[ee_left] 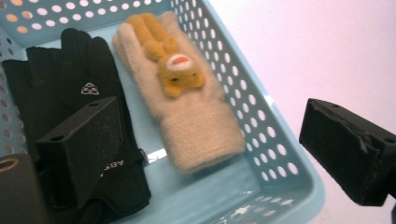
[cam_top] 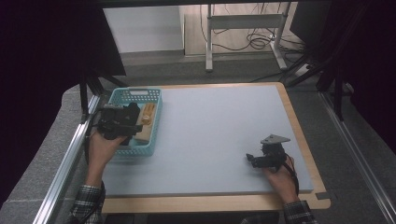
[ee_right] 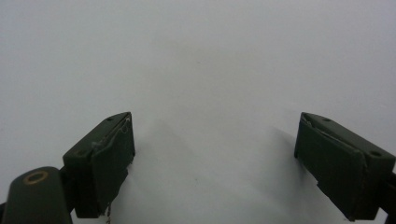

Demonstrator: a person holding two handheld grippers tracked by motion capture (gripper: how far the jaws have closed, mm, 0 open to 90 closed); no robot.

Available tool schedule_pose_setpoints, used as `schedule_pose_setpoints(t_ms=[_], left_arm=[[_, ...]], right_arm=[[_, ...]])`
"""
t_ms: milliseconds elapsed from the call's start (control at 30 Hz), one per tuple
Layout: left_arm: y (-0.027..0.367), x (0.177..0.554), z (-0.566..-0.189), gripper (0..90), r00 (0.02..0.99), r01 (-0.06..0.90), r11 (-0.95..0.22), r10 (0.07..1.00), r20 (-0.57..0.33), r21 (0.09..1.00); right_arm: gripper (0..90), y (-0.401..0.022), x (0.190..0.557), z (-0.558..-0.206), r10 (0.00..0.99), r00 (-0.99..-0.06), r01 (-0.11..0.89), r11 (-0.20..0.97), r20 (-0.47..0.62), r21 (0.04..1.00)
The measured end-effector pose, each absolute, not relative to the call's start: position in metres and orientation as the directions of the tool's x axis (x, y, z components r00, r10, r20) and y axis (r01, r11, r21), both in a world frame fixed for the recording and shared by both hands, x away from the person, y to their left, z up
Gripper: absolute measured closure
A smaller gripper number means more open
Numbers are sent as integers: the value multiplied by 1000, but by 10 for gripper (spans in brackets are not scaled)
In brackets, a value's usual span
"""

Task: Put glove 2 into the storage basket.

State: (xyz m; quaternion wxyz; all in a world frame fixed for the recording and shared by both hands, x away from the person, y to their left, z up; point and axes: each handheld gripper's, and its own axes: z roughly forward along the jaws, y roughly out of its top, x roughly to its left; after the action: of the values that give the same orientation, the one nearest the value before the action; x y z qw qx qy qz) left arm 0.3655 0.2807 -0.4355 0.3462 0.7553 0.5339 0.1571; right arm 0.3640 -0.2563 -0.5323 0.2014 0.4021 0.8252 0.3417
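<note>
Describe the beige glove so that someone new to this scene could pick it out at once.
Find the light blue perforated basket at the table's left edge. Two gloves lie inside, side by side. The beige glove is the fuzzy one bearing a small orange plush animal; its neighbour is a plain black glove.

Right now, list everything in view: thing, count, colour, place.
Perforated plastic basket: one, light blue, table's left edge.
Black fabric glove: one, black with small white logo, lying in basket.
Knitted mitten with plush animal: one, beige with orange figure, in basket beside black glove.
Table mat: one, grey, covering wooden tabletop.
Metal-legged desk: one, pale, on the floor beyond the table.
Left gripper: one, black, open above basket, nothing between jaws.
Right gripper: one, black, open over bare mat.
</note>
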Motion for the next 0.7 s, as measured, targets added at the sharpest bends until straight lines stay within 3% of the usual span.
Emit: schedule_pose_setpoints(t_ms=[700], left_arm=[[254, 343, -431, 30, 444, 631, -249, 893, -79, 735]], right_arm=[[117, -256, 364, -532, 801, -596, 524, 444, -60, 727]])
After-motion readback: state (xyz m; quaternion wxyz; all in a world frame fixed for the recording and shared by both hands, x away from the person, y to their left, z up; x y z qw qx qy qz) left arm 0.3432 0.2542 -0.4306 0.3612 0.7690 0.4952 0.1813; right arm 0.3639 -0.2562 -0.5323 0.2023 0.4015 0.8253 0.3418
